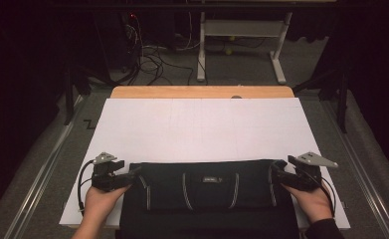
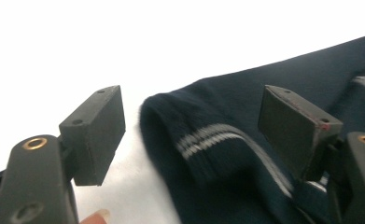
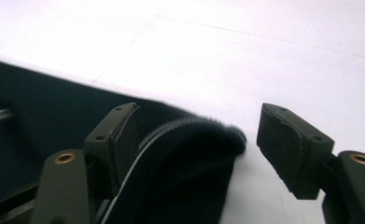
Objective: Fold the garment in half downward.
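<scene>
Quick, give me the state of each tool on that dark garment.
Left tool: open, holds nothing; the dark garment lies between its jaws.
Right tool: open, holds nothing; garment edge between its jaws.

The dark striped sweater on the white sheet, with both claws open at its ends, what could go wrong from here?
1. The sweater hangs over the near edge of the white sheet; a tug might slide it off.
2. The left claw stands open around a ribbed cuff; closing could catch just a thin fold that slips.
3. The right claw has only a rolled cuff edge between its jaws, so the two sides may pull unevenly.
</scene>
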Motion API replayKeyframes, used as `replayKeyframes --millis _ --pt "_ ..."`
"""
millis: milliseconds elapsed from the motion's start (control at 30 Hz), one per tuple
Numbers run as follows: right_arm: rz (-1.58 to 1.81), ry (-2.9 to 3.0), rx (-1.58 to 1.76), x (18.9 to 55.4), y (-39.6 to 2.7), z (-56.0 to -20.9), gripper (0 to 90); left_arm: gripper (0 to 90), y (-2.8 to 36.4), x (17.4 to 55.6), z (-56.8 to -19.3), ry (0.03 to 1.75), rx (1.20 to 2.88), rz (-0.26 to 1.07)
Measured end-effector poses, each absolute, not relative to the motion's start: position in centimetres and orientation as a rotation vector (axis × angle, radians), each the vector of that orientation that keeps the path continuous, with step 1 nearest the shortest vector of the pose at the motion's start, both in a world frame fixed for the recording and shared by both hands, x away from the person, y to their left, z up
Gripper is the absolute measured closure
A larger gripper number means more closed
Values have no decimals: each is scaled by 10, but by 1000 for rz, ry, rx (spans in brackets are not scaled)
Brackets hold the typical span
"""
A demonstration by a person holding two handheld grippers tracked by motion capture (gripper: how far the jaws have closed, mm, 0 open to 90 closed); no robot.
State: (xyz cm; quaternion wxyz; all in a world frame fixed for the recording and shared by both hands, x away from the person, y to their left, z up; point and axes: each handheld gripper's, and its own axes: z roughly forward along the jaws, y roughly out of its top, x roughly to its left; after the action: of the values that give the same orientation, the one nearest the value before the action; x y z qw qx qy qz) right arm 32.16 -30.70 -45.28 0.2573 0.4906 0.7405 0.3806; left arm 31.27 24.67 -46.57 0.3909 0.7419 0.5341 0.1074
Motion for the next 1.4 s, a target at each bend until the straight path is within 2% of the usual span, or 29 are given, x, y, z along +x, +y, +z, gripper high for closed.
replayKeyframes --millis 200,267,300,367,467,567,600,633,667,767,867,1100,1400 --pt "874 2083 1408 340 -300 -468 298 218 236 316 -477 1365 1994 275" --pt "908 2091 1449 338 -304 -468 337 284 233 313 -477 1334 2002 276" --pt "966 2123 1461 334 -307 -469 420 323 230 309 -478 1303 2025 299" --pt "975 2127 1440 333 -307 -470 447 349 230 308 -478 1297 2021 286" --pt "1024 2162 1435 328 -307 -470 615 451 230 307 -479 1287 2009 252" --pt "1041 2183 1423 326 -304 -470 693 532 229 307 -479 1278 1999 227" --pt "1039 2194 1410 326 -303 -469 718 587 229 307 -480 1271 1995 219" --pt "1039 2194 1410 326 -303 -469 718 587 229 307 -480 1267 1990 207" --pt "1036 2199 1379 325 -302 -469 741 636 229 307 -481 1263 1984 194" --pt "1021 2195 1348 323 -300 -469 760 684 231 307 -481 1261 1963 164" --pt "1013 2175 1321 321 -300 -467 767 712 229 303 -478 1235 1958 214" --pt "1027 2103 1272 318 -300 -454 770 730 225 301 -460 1183 1928 335" --pt "1031 2030 1246 332 -302 -440 774 738 221 323 -448 1186 1897 377"
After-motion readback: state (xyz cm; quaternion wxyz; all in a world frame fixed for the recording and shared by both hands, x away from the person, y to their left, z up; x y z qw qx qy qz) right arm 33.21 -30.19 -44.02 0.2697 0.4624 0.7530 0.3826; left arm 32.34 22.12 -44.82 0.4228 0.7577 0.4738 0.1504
